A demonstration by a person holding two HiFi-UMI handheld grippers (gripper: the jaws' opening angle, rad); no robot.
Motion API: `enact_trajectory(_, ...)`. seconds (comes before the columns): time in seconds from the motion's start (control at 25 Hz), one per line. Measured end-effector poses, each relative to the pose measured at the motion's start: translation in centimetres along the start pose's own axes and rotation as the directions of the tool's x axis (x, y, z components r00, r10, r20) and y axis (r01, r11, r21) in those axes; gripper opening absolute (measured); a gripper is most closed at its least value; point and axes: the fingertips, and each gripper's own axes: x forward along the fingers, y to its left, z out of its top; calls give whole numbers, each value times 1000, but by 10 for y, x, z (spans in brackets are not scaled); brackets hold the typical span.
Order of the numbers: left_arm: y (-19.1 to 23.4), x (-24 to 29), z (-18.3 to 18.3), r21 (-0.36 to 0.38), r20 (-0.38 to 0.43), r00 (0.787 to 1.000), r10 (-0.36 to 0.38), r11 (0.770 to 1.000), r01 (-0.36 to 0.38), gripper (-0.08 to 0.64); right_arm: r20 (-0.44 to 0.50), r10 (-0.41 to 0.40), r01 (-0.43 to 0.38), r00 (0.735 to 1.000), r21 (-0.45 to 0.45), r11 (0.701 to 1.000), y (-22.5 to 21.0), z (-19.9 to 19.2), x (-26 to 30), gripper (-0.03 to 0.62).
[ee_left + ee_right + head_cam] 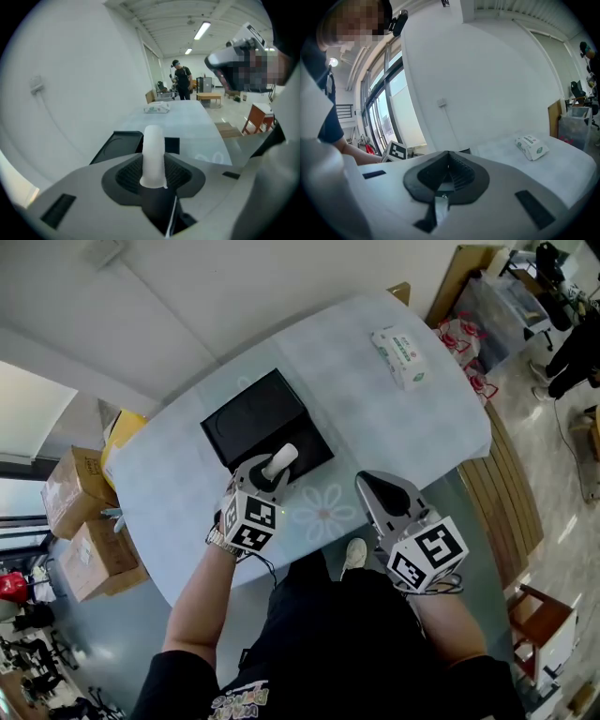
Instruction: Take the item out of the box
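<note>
An open, shallow black box (267, 427) lies on the pale blue table (375, 409). My left gripper (272, 470) is just above the box's near edge, shut on a white, rounded cylinder-shaped item (279, 463). In the left gripper view the white item (153, 154) stands up between the ribbed pads, with the black box (117, 143) behind and below it. My right gripper (373, 486) hovers over the table to the right of the box, its jaws closed together with nothing in them. The right gripper view shows the right gripper (447, 152) with its tips meeting.
A white and green tissue pack (401, 354) lies at the table's far right. Cardboard boxes (80, 488) sit on the floor to the left, and a wooden bench (506, 493) runs along the right side. A person (182, 79) stands far back in the room.
</note>
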Motion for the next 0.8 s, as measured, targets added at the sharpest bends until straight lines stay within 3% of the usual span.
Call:
enact_trajectory(0.16,2,-39,28,-177,146,987,66,983,-40,137,10,40,-39,999,-39,998,11,10,-10,9)
enact_trajectory(0.32,-2,-88,52,-333,281,948,147,942,-47,137,25,76,-73,997,-89,993,23,19,-22,9)
enact_trajectory(0.48,-10,-141,73,-401,387,886,255,912,-87,138,41,119,-112,992,-145,983,40,27,-34,9)
enact_trajectory(0.64,-24,-189,86,-456,440,830,343,882,-123,137,50,168,-156,985,-189,969,60,34,-46,9)
enact_trajectory(0.8,-42,-226,86,-488,454,798,396,860,-148,137,58,212,-193,976,-236,952,80,42,-55,9)
